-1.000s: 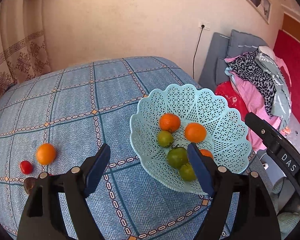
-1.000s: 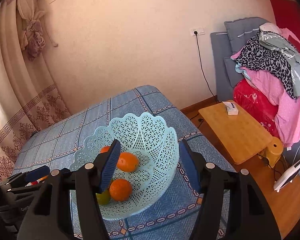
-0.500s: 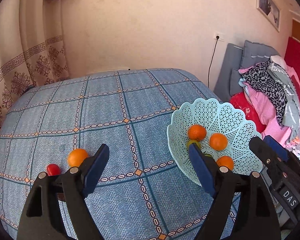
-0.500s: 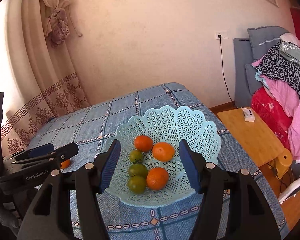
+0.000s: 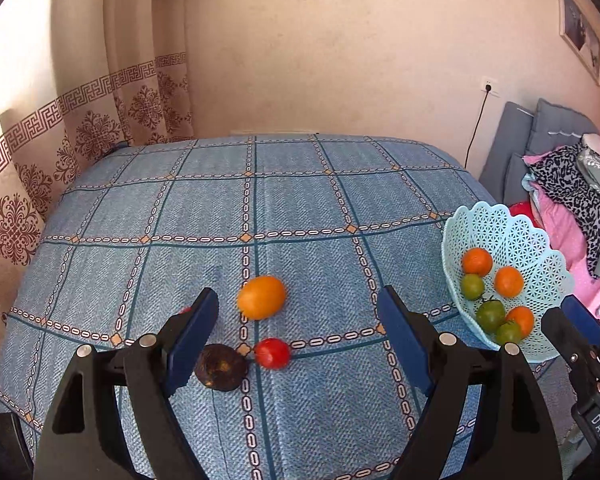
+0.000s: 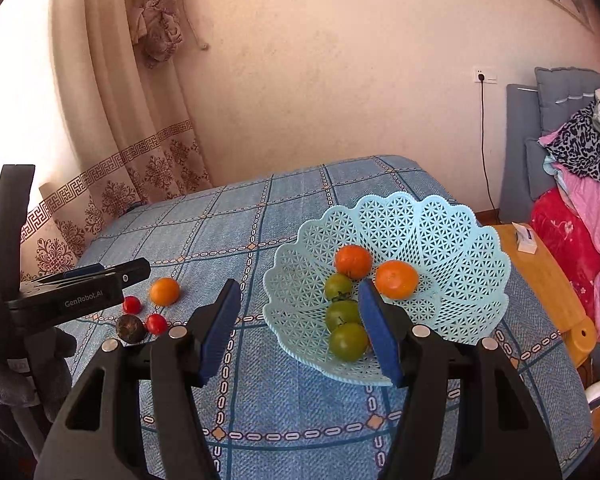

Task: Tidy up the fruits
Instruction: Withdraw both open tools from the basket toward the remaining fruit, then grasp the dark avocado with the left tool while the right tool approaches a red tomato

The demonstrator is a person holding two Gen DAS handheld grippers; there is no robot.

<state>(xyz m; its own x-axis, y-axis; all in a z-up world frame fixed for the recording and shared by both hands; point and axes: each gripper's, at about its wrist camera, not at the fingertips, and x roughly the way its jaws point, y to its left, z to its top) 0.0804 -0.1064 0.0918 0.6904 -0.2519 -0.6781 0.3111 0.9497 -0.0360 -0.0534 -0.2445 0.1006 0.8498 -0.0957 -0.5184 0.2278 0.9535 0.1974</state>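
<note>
The left gripper is hanging over the loose fruit on the blue checked tablecloth, its jaws spread wide with nothing pinched between them. The step in hand looks like the reach for the next piece to carry to the basket. Framed between the blue pads are the orange fruit at about 12 o'clock from the gripper's middle and a small red tomato just below it; a dark round fruit is sitting at 9 o'clock of that tomato, half tucked behind the left pad. A second red tomato is showing only in the right wrist view.

The light-blue lattice basket is standing at 3 o'clock of the loose group, well apart from it, already holding orange and green fruits. The right gripper is waiting in front of it — jaws parted, empty, one pad overlapping the basket's near rim in the view.

The next move probably calls for lowering the left jaws around one fruit — the orange one seems best centred — and closing gently, since round fruit may roll.

Readable writing: "GenRobot.AI" on the left gripper's body in the right wrist view, and "DA" on the right gripper's body in the left wrist view.
</note>
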